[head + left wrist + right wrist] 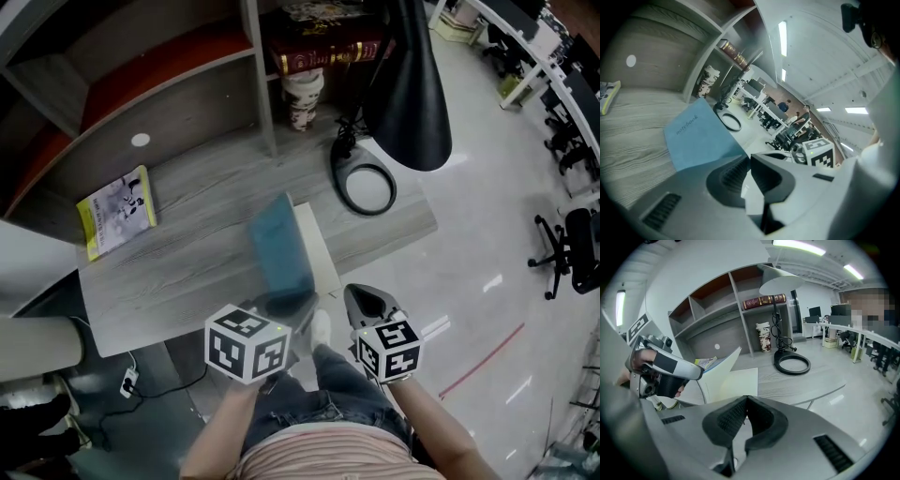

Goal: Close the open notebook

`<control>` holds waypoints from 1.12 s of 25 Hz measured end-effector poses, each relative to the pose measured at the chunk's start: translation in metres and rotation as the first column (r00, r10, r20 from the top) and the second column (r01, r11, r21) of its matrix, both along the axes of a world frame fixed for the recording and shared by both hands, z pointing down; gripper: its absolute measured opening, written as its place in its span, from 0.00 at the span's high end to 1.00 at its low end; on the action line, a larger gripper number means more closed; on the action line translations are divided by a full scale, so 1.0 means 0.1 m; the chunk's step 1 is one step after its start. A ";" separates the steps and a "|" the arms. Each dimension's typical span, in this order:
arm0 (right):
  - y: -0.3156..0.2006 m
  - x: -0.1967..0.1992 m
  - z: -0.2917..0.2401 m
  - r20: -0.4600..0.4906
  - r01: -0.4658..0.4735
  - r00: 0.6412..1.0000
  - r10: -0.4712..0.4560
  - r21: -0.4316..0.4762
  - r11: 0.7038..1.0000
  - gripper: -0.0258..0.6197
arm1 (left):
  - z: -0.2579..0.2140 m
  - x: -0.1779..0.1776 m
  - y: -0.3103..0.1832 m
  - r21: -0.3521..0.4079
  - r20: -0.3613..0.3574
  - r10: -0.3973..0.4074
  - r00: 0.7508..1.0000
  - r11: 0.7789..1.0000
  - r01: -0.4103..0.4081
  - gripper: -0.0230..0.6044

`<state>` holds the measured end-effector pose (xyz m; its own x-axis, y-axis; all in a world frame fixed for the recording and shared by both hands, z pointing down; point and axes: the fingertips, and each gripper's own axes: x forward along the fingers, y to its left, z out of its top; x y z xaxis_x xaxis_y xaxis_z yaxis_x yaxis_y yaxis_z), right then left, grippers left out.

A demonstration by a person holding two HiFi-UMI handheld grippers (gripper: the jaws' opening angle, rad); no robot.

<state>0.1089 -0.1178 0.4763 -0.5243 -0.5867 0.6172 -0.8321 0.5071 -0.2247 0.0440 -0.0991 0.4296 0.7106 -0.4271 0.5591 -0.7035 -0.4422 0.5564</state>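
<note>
The notebook lies near the front edge of the grey desk. Its blue cover stands raised and tilted over the white right-hand page. My left gripper is at the cover's near edge, shut on the cover, and white paper shows between its jaws. In the right gripper view the cover's pale inner side stands beside the flat page, with the left gripper holding it. My right gripper hovers just right of the notebook, off the desk corner, shut and empty.
A black desk lamp hangs over the desk's right side, its ring base behind the notebook. A yellow-edged booklet lies at the left. Shelves with a dark red book and a patterned cup stand at the back. Office chairs stand at the right.
</note>
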 end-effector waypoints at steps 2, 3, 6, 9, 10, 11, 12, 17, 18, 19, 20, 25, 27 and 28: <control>0.00 0.03 0.01 -0.004 -0.004 1.000 0.004 -0.004 1.000 0.95 | 0.03 0.04 -0.02 -0.007 -0.001 0.003 1.000 1.000 -0.003 0.92; 0.00 0.05 0.02 -0.006 -0.006 1.000 0.006 -0.006 1.000 0.95 | 0.05 0.06 -0.02 -0.010 -0.001 0.005 1.000 1.000 -0.005 0.92; -0.02 0.10 0.02 -0.013 -0.012 1.000 0.012 -0.008 1.000 0.95 | 0.09 0.12 -0.04 -0.018 0.001 0.013 1.000 1.000 -0.013 0.92; -0.04 0.15 0.04 -0.019 -0.020 1.000 0.020 -0.010 1.000 0.95 | 0.14 0.17 -0.08 -0.025 0.005 0.027 1.000 0.999 -0.027 0.92; -0.04 0.16 0.05 -0.020 -0.022 1.000 0.022 -0.013 1.000 0.95 | 0.16 0.19 -0.08 -0.028 0.007 0.031 0.999 0.999 -0.031 0.92; -0.04 0.17 0.06 -0.021 -0.024 1.000 0.024 -0.015 1.000 0.95 | 0.18 0.20 -0.09 -0.031 0.008 0.035 0.999 0.999 -0.034 0.92; -0.05 0.18 0.06 -0.021 -0.025 0.999 0.025 -0.018 1.000 0.95 | 0.20 0.22 -0.10 -0.034 0.009 0.038 0.999 0.999 -0.038 0.92; -0.06 0.22 0.09 -0.027 -0.033 0.999 0.033 -0.027 0.999 0.95 | 0.29 0.29 -0.13 -0.049 0.014 0.054 0.998 0.997 -0.053 0.92; -0.06 0.22 0.10 -0.029 -0.034 0.999 0.033 -0.029 0.999 0.95 | 0.31 0.31 -0.13 -0.052 0.014 0.057 0.998 0.997 -0.056 0.92; -0.07 0.23 0.10 -0.031 -0.036 0.999 0.035 -0.029 0.999 0.95 | 0.33 0.32 -0.14 -0.056 0.015 0.061 0.998 0.997 -0.060 0.92; -0.08 0.24 0.10 -0.032 -0.038 0.999 0.037 -0.030 0.999 0.95 | 0.35 0.34 -0.15 -0.059 0.017 0.066 0.998 0.996 -0.064 0.92; -0.10 0.28 0.11 -0.038 -0.049 0.998 0.048 -0.034 0.998 0.95 | 0.46 0.41 -0.19 -0.078 0.030 0.088 0.996 0.993 -0.086 0.92; -0.10 0.30 0.12 -0.041 -0.052 0.998 0.051 -0.038 0.998 0.95 | 0.50 0.43 -0.20 -0.088 0.033 0.094 0.995 0.992 -0.091 0.92; -0.09 0.30 0.12 -0.042 -0.055 0.998 0.053 -0.040 0.998 0.95 | 0.53 0.44 -0.20 -0.092 0.034 0.096 0.995 0.991 -0.092 0.92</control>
